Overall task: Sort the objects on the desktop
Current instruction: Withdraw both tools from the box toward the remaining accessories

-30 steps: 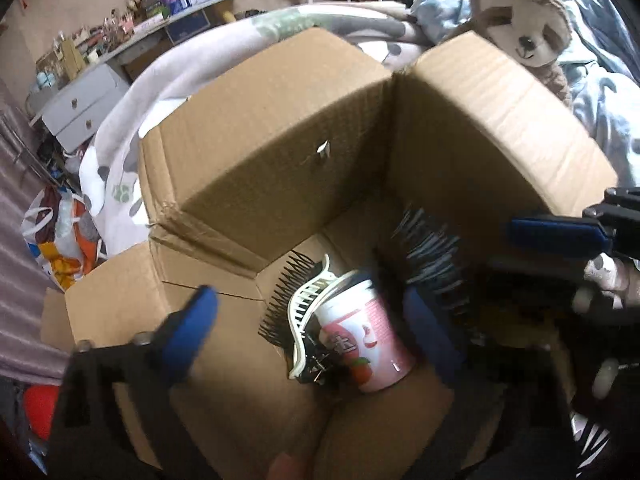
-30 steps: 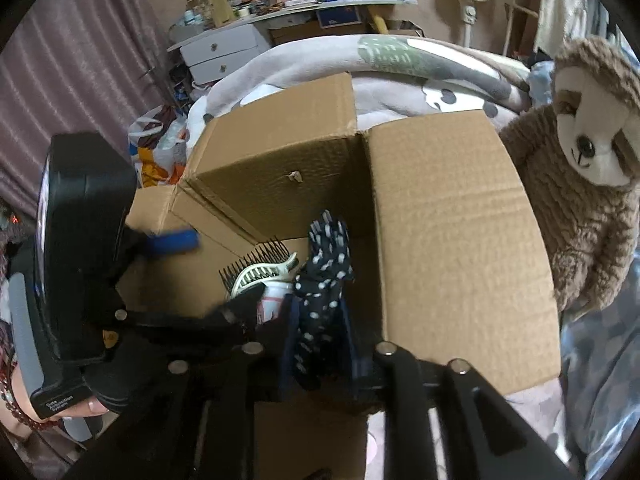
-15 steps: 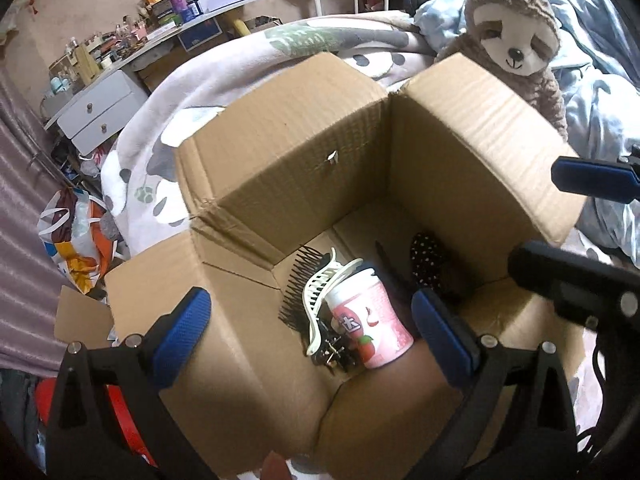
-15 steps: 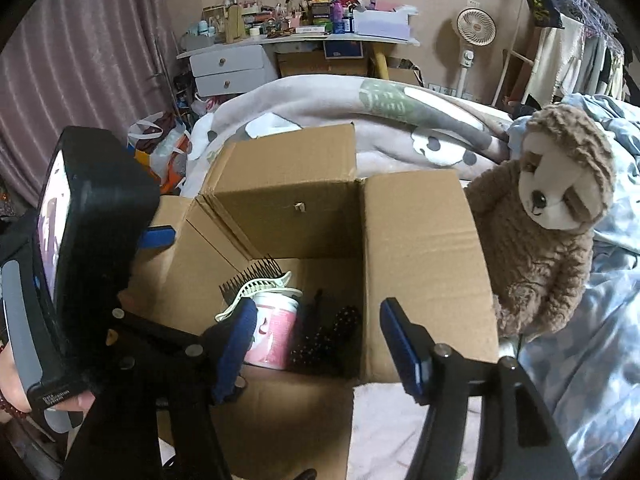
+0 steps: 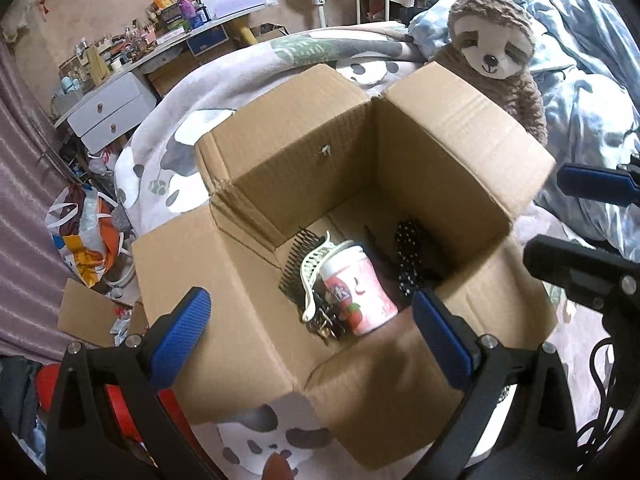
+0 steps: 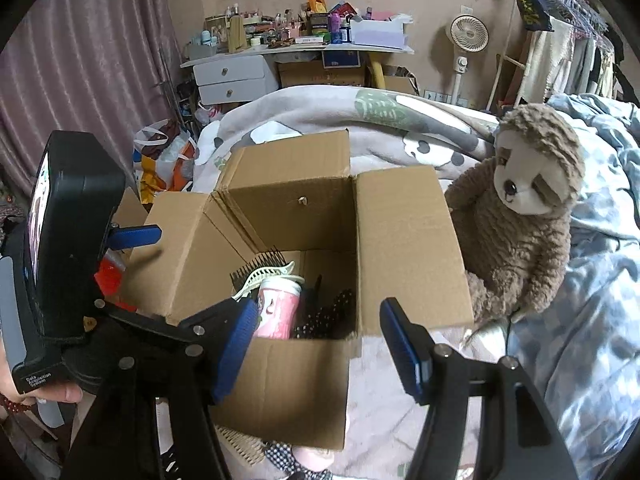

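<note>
Well above cardboard box [image 5: 460, 152], both jaws spread, flaps splayed

Brown cardboard box [image 5: 460, 140] holds a pink cup [image 5: 358, 292] and black white-dotted fabric [image 5: 408, 256].

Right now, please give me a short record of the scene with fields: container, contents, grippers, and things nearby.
container: open cardboard box on a panda-print blanket
contents: pink cup lying on its side, white hair claw, black comb, black polka-dot item
left gripper: open, holds nothing
right gripper: open, holds nothing, jaws have just been opening
nearby: sloth plush toy beside the box
</note>
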A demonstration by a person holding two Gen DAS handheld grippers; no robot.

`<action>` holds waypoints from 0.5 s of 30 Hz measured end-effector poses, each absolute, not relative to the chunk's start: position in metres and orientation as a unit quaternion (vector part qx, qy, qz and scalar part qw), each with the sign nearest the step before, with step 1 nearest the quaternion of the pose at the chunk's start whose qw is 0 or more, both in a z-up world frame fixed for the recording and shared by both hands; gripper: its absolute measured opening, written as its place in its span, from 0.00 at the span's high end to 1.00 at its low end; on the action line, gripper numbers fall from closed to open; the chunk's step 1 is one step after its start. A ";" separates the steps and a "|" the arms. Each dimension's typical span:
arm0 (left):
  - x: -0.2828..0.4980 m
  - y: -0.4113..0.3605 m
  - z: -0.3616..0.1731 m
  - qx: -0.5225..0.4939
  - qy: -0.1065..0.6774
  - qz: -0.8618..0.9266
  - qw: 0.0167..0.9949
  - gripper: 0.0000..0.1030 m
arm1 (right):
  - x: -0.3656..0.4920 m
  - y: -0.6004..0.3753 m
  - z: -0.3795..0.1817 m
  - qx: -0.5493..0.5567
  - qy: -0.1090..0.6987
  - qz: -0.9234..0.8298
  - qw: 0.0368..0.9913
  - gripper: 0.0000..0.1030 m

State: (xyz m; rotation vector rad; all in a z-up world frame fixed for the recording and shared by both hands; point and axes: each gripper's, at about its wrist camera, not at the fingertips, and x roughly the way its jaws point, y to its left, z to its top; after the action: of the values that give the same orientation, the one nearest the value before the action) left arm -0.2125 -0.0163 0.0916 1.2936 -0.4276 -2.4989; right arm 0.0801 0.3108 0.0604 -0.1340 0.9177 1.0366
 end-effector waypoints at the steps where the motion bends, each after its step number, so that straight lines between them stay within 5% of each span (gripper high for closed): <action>1: -0.210 -0.016 0.091 0.450 -0.148 -0.869 0.147 0.01 | 0.078 0.308 0.060 -0.061 0.423 0.478 0.767 0.37; 15: -0.166 0.002 0.087 0.446 -0.150 -0.869 0.154 0.00 | 0.041 0.267 0.055 -0.050 0.423 0.481 0.767 0.32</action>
State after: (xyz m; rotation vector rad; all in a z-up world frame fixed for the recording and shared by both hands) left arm -0.1664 0.0021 0.0869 1.2783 -0.4313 -2.4907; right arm 0.0411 0.2675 0.0551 -0.1091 0.9179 1.0444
